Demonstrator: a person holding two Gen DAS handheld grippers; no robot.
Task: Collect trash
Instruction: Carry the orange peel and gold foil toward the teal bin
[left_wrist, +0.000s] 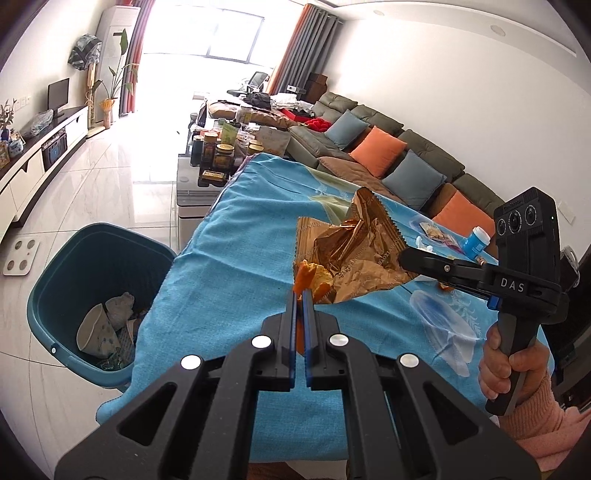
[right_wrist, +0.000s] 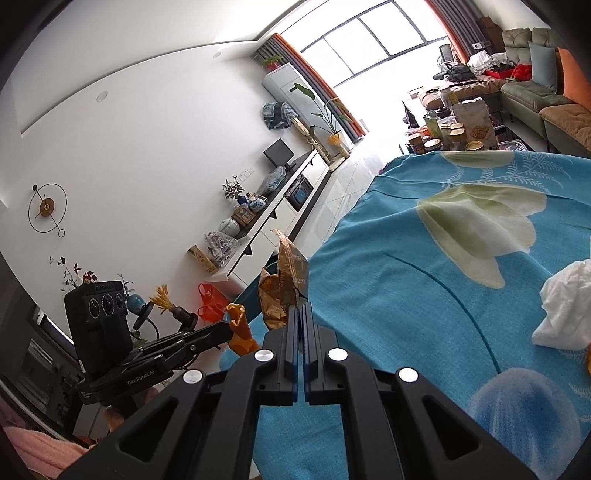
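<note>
My left gripper (left_wrist: 300, 293) is shut on an orange peel (left_wrist: 312, 278) and holds it above the blue cloth-covered table (left_wrist: 229, 258). My right gripper (right_wrist: 301, 306) is shut on a crumpled brown foil wrapper (right_wrist: 284, 280), which also shows in the left wrist view (left_wrist: 354, 254). The right gripper (left_wrist: 404, 254) comes in from the right there. The peel also shows in the right wrist view (right_wrist: 240, 328), held by the left gripper (right_wrist: 231, 332). A teal trash bin (left_wrist: 92, 295) with several pieces of trash inside stands on the floor left of the table.
A crumpled white tissue (right_wrist: 565, 310) lies on the cloth at the right. A blue-and-white bottle (left_wrist: 476, 240) and small wrappers (left_wrist: 434, 230) lie at the table's far right. A cluttered coffee table (left_wrist: 218, 155) and a sofa (left_wrist: 388, 147) stand beyond.
</note>
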